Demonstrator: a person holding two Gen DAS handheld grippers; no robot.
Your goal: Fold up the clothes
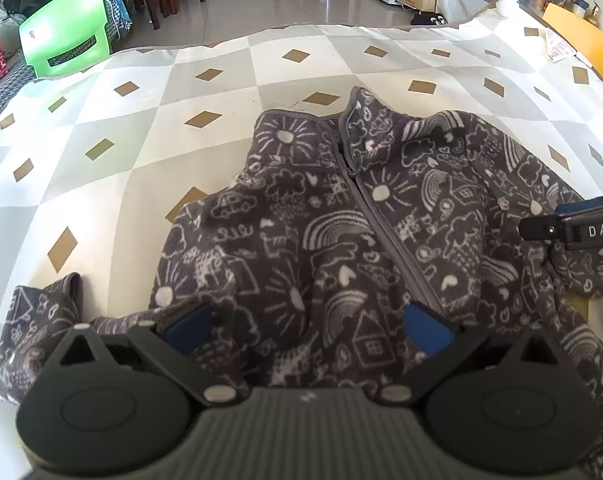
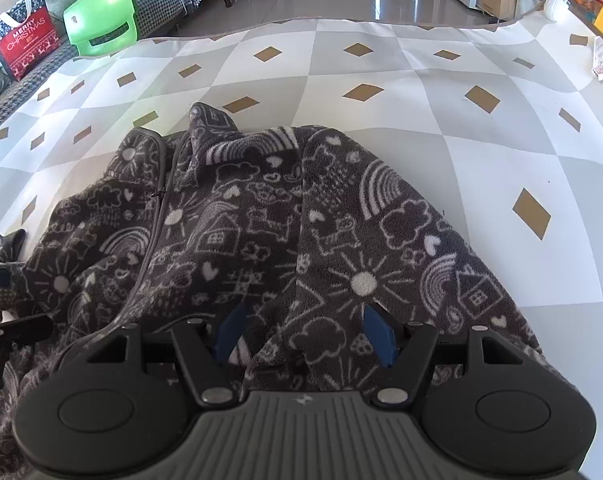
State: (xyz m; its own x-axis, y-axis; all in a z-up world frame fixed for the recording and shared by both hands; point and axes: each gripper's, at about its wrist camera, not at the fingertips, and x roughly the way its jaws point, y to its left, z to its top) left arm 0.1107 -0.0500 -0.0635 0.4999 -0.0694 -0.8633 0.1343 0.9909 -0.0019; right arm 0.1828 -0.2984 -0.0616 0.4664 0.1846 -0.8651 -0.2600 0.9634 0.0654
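A big checked cloth covers the tabletop (image 1: 261, 68). On it lies a grey fleece jacket (image 1: 341, 220) with white doodles (suns, rainbows, houses), zip up, still bumpy. This looks like the flattening step before the first fold. The left hand-held gripper (image 1: 307, 330) hangs wide open over the hem, holding nothing. The right hand-held gripper (image 2: 303, 334) is part open, with fleece bunched between its fingers. Next, I think, each should pinch a side and fold it in.

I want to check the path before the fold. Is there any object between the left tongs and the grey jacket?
Nothing visible does. The left tongs hang open directly over the grey jacket, with only fleece between the blue pads.
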